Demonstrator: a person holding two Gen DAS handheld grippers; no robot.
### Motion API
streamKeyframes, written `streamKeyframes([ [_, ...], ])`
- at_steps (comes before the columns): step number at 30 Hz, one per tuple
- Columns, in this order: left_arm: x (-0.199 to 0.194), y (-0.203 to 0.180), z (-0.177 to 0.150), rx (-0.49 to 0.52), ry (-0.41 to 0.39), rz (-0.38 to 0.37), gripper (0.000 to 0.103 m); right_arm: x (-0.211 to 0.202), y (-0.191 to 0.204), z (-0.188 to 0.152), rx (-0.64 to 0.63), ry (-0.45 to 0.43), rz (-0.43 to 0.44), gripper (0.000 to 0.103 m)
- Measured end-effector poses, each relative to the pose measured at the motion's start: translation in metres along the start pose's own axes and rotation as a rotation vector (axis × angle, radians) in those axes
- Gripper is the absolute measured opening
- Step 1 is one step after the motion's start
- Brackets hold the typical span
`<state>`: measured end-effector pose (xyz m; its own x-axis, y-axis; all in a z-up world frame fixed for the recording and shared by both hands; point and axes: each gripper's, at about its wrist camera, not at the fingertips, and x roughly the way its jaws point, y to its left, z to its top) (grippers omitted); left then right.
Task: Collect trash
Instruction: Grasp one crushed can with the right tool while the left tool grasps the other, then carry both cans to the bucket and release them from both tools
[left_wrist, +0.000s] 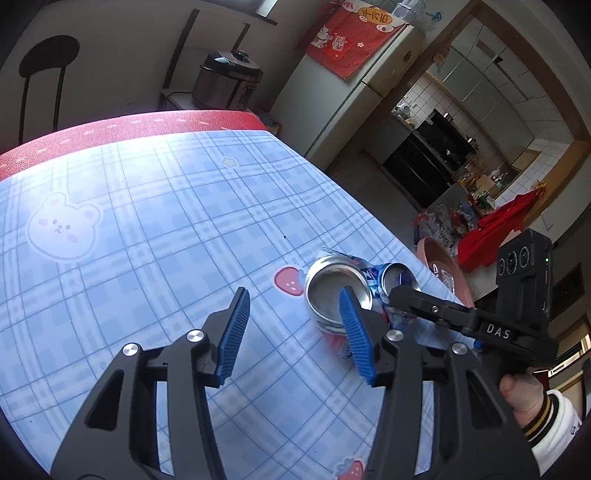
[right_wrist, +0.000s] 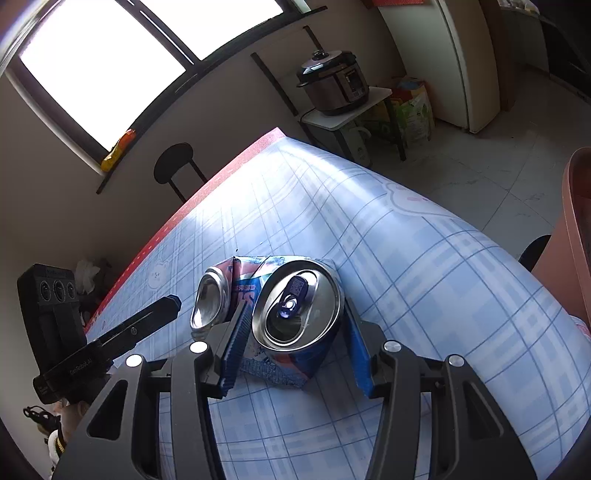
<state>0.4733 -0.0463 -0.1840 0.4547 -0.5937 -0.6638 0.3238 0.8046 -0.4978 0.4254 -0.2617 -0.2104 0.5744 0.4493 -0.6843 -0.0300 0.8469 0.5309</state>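
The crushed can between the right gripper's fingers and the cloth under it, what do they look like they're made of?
Crushed can: thin metal, likely aluminium, with a bare silvery shiny top and creased printed blue walls. Tablecloth: looks like smooth printed plastic or vinyl, with a faint sheen and no visible weave; hard to be sure.

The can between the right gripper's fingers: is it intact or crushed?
Crushed. The can is bent in the middle, so its top and its bottom end both face the right wrist camera, and its wall is creased.

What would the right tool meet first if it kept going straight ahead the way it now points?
Probably the crushed can: its opened top already sits between the right tool's fingers, which flank it. Contact is unclear.
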Motion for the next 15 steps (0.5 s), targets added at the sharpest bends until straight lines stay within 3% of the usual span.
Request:
streamKeyframes([
  [4,0.016,-0.009,-0.003,-0.051,0.036,-0.047,0.047,-0.003,-0.003,-0.001,0.010,0.001,0.018,0.048],
  [7,0.023,-0.012,-0.007,-0.077,0.041,-0.071,0.040,-0.006,-0.006,-0.004,0.026,0.003,0.026,0.048],
  [9,0.025,-0.013,-0.007,-0.099,0.042,-0.092,0.029,-0.009,-0.007,-0.005,0.039,0.008,0.030,0.048],
  [15,0.017,-0.054,0.000,-0.031,0.031,-0.099,0.026,-0.045,-0.021,-0.006,0.072,-0.036,0.063,0.048],
])
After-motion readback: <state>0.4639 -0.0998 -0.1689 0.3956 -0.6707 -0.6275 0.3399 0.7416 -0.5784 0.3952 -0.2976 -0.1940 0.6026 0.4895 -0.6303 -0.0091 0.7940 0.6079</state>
